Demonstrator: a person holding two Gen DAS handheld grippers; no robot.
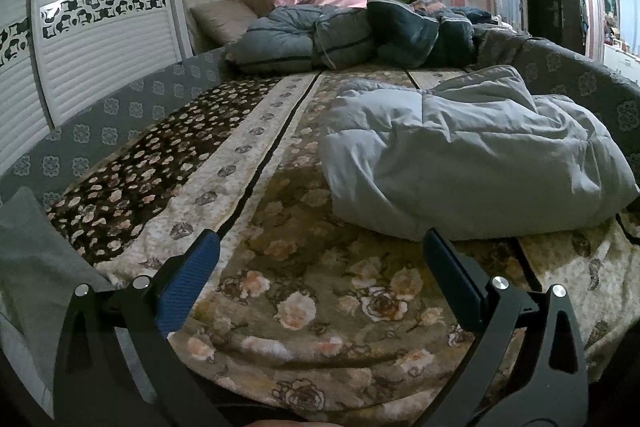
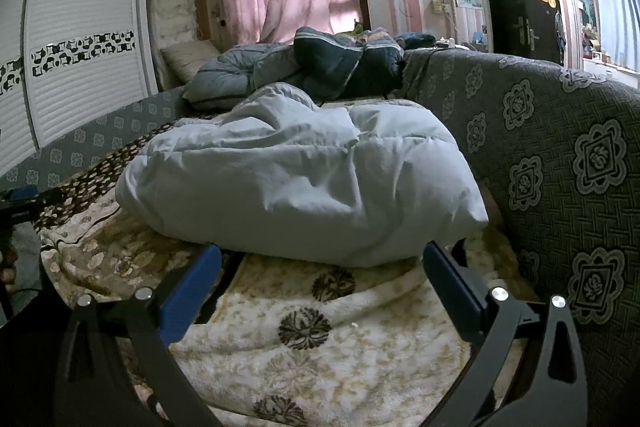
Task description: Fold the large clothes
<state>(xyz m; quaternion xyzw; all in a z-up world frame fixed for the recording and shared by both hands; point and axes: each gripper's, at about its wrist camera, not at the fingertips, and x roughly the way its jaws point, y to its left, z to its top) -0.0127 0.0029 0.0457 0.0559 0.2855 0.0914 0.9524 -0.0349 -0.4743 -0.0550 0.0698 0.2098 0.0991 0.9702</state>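
Lying crumpled and not yet folded on the bed (image 1: 280, 287), the pale padded coat (image 2: 296, 179) is waiting while the left tongs (image 1: 320, 259) and right tongs (image 2: 322, 267) are hovering spread apart, holding nothing.

The pale blue padded coat (image 2: 296, 179) is soft quilted cloth with a faint sheen, puffy and creased. Under it the flowered blanket (image 1: 304, 291) looks plush and fuzzy (matt throughout). The sofa back (image 2: 560, 163) is coarse woven cloth with a raised pattern. The left gripper (image 1: 320, 259) has matt black arms, ribbed blue pads (image 1: 188, 279) and shiny metal pins
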